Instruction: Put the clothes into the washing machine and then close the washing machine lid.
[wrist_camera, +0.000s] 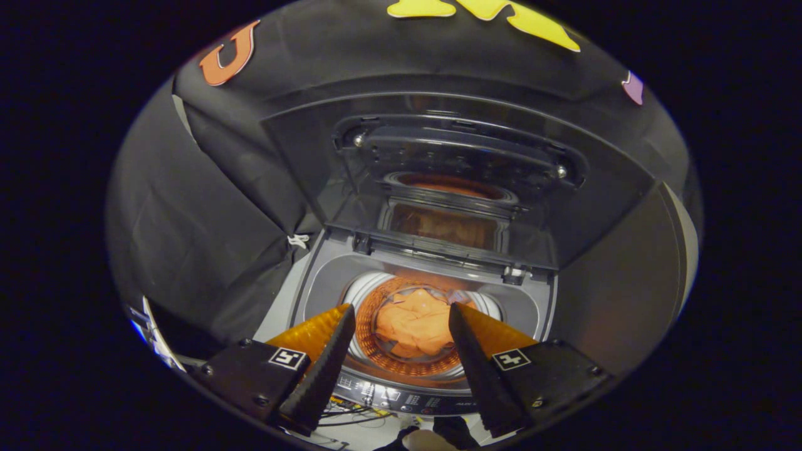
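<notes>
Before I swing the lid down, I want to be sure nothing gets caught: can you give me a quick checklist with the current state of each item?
1. Orange clothes inside the drum: ok, lying at the bottom.
2. Cloth hanging over the drum's rim: ok, none seen on the visible part.
3. Gripper empty: ok, fingers open, holding nothing, above the opening.
4. Washing machine lid state: not ok yet, standing upright, open.
5. Lid hinges free of obstruction: cannot tell.

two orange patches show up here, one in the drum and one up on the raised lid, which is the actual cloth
The orange cloth in the drum, beyond the open gripper. The patch on the lid is only its reflection.
</notes>
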